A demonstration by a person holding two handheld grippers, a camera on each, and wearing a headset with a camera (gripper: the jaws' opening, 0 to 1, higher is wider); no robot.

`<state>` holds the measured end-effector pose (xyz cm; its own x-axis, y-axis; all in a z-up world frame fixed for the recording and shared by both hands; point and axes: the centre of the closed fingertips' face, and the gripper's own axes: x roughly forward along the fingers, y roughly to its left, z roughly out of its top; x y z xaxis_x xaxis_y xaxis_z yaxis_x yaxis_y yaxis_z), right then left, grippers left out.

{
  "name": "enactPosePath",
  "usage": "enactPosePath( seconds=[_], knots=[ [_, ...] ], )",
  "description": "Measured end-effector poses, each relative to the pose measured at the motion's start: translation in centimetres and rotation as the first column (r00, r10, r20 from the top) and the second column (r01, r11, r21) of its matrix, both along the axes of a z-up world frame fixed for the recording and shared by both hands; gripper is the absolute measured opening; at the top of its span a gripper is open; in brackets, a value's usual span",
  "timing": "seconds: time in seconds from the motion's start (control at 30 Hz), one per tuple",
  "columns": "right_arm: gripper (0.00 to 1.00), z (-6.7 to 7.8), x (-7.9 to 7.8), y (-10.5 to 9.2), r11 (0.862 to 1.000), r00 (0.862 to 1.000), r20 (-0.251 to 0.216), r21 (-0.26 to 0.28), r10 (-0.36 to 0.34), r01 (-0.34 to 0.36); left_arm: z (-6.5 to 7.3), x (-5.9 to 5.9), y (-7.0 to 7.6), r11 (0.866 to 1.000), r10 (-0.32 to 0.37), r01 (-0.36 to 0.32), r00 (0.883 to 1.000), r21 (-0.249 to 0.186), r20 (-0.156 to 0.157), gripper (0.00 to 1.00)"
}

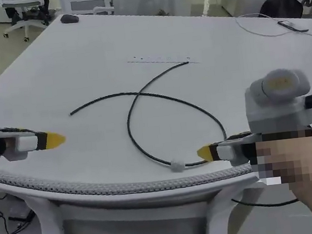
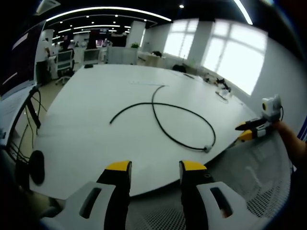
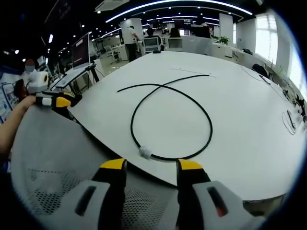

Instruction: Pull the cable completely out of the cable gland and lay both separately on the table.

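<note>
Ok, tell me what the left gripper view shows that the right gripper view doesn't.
Left gripper view: the left tongs open at the bottom, the right tongs far off at the right. Right gripper view: the right tongs open at the bottom, the left tongs far off at the left. Both: the black cable looped on the white table, the white cable gland on it.

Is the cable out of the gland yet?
No, still in: the white cable gland sits threaded on the black cable loop.
</note>
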<state>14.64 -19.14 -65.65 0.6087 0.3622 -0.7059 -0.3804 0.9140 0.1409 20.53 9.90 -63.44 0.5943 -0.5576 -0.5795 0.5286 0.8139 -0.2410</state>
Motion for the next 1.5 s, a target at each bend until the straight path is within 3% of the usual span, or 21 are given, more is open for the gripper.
enactPosePath(
  seconds=[0.43,1.5],
  knots=[
    [0.41,-0.25,-0.31,0.41,0.999,0.999,-0.025,0.006,0.031,-0.031,-0.22,-0.22,-0.08,1.0,-0.011,0.011,1.0,0.005,-0.015,0.4],
    [0.37,-0.44,-0.4,0.29,1.0,0.999,-0.038,0.016,0.013,-0.013,-0.75,-0.69,-0.03,0.999,-0.037,0.039,0.998,0.027,-0.042,0.33]
  ],
)
